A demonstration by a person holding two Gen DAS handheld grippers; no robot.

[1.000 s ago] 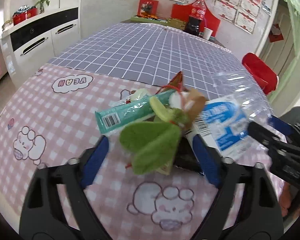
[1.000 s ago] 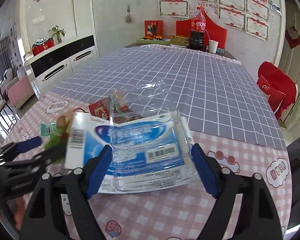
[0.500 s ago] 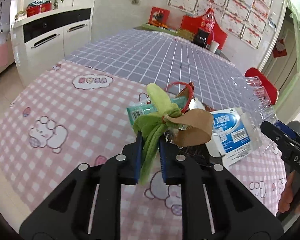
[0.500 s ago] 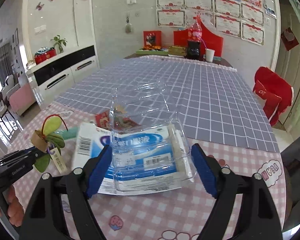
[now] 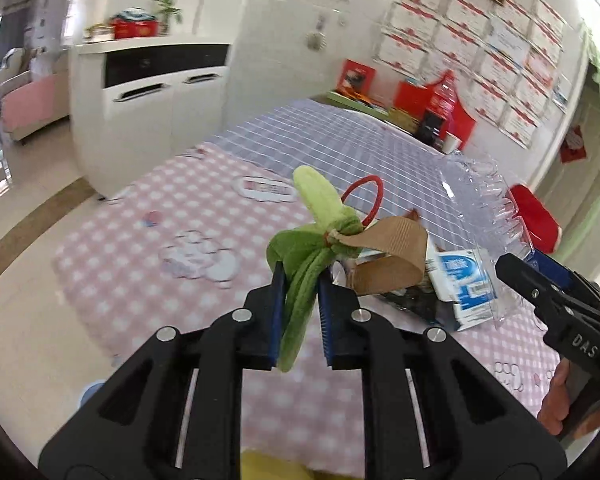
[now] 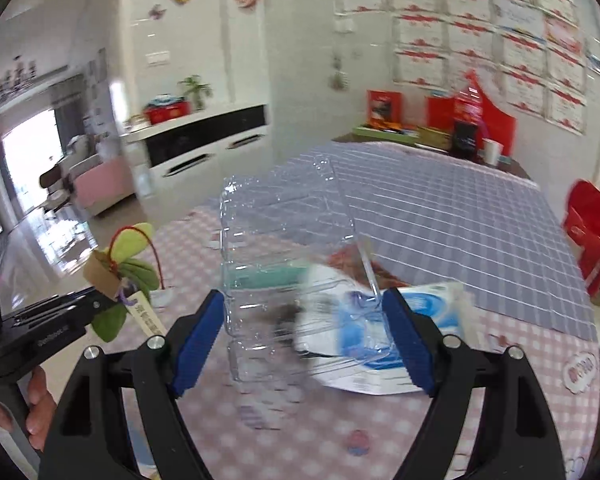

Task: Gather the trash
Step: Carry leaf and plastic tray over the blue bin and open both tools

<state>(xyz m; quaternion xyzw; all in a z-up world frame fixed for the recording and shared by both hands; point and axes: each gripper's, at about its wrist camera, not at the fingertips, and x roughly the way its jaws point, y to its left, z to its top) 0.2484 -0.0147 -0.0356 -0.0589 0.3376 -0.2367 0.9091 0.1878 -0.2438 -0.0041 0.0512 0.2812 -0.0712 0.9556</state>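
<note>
My left tongs (image 5: pixel 300 292), wide open a second ago, now pinch the green felt tag (image 5: pixel 304 276) lifted off the desk (image 5: pixel 180 280), while my right tongs (image 6: pixel 304 320) clamp the clear plastic box (image 6: pixel 288 248); both are ready for binning.

right gripper (image 6: pixel 302 340) clamps clear plastic container (image 6: pixel 288 256) | left gripper (image 6: pixel 112 300) pinches green leaf ornament (image 6: pixel 130 258)

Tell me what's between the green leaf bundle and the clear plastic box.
In the left wrist view, a curled brown paper strip lies between the leaf bundle and the plastic box.
</note>
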